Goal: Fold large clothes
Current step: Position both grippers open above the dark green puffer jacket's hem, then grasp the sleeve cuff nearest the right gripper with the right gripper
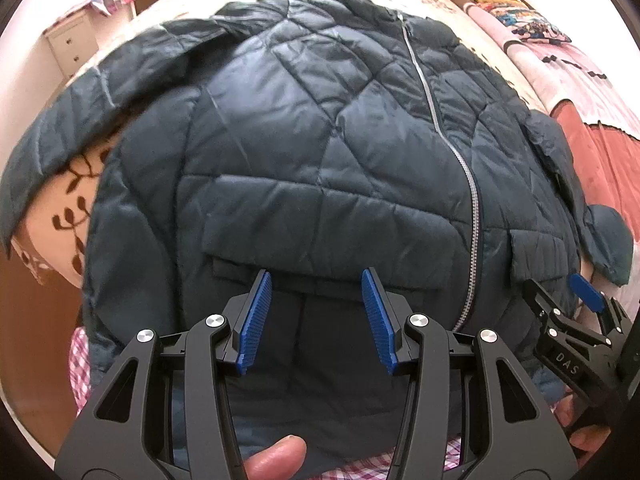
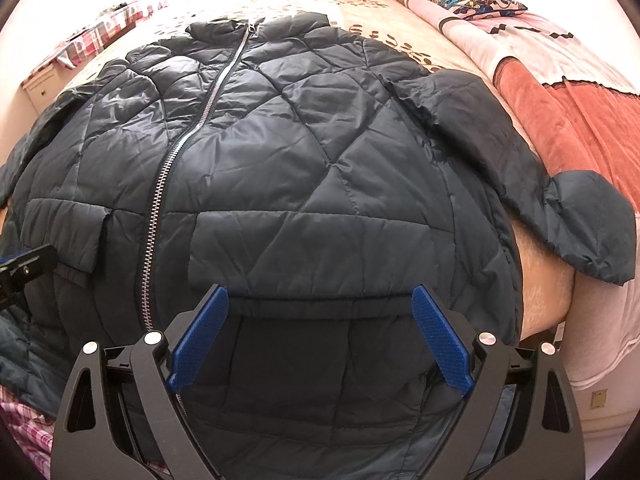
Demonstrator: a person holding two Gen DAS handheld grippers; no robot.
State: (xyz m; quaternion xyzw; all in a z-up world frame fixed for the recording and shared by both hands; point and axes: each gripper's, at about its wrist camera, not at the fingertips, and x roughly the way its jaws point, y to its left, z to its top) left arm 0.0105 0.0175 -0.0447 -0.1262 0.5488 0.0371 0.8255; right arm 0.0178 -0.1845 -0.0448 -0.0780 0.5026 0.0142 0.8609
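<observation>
Closest to the lens, a fingertip (image 1: 276,460) rests between the black arms of the left gripper (image 1: 318,280), whose blue pads are spread and empty above the jacket's hem. Beside it the right gripper (image 2: 320,294) also hangs with its pads spread wide, pinching nothing. Just beyond both tips lies a dark quilted puffer jacket (image 2: 304,152), front up and zipped, its hem draping over the near edge of the bed (image 2: 352,12). A silver zipper (image 1: 472,200) runs up to the collar at the far end. One sleeve (image 2: 560,192) spreads to the right. Folding appears not yet begun; the next move likely calls for lowering the pads onto the hem or a sleeve and closing.
</observation>
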